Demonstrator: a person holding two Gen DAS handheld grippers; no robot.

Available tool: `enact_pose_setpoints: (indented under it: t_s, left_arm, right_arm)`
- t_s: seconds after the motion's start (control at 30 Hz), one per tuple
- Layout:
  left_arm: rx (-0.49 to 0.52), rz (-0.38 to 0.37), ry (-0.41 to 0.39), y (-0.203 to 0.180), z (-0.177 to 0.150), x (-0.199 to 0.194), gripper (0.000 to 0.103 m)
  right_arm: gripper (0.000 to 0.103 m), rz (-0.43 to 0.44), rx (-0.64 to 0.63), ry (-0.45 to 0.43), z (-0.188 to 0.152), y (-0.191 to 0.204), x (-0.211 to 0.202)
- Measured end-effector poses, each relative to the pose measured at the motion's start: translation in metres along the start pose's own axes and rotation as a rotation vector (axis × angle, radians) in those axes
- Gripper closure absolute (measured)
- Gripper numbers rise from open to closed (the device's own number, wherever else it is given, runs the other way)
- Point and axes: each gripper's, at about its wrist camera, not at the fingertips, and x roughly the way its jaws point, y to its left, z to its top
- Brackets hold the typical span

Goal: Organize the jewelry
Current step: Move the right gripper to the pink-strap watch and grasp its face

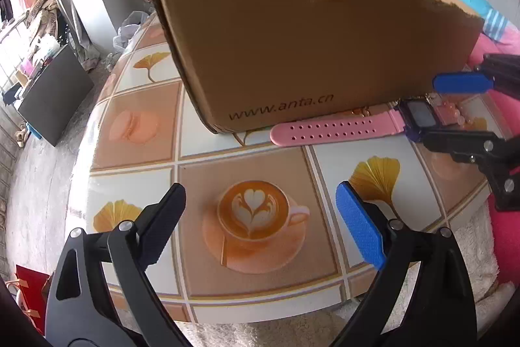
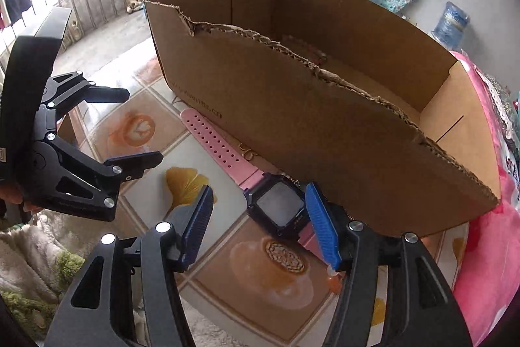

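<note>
At the lower centre of the right view, our right gripper (image 2: pixel 260 223) and left gripper (image 1: pixel 260 217) stand released, the watch (image 2: pixel 276 207) lying outside the box (image 2: pixel 325 126)

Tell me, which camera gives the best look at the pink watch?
The left wrist view: the pink watch shows its long strap and face unobstructed. In the right wrist view, the watch is closer but foreshortened, and a blue finger pad covers part of it.

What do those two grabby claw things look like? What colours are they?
Both look alike. The left tool has black plastic arms with triangle cut-outs, joined by round silver screws. Its fingers end in flat pads, one showing a bright blue bumpy face. The right tool is built the same way: black, silver screws, blue ridged pads. No cables show, and no sleeve is visible.
</note>
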Motion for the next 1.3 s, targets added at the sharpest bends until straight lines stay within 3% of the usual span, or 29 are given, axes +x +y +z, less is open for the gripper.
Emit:
enact_pose_setpoints:
  t_s: [0.27,0.5,0.8,1.0,1.13,1.3]
  left_arm:
    - [-0.005,-0.048,-0.034,0.005,-0.001,0.002,0.008]
    - [0.014,-0.058,-0.067,0.004,-0.001,0.008,0.008]
    - [0.032,-0.080,-0.048,0.004,-0.001,0.008,0.007]
    - [0.038,-0.082,-0.061,0.005,-0.003,0.008,0.007]
    - [0.040,-0.077,-0.067,0.004,-0.004,0.008,0.007]
    - [0.044,-0.080,-0.064,0.003,-0.005,0.007,0.007]
  right_arm:
    - [0.044,0.027,-0.027,0.081,0.005,-0.006,0.019]
    - [0.044,0.064,-0.042,0.102,-0.001,0.005,0.009]
    - [0.044,0.056,-0.099,0.143,-0.019,0.031,-0.006]
    - [0.044,-0.030,-0.025,0.077,-0.027,0.018,-0.036]
    - [0.044,-0.032,0.026,0.067,-0.036,0.012,-0.047]
    - [0.044,-0.039,-0.011,0.059,-0.039,0.015,-0.047]
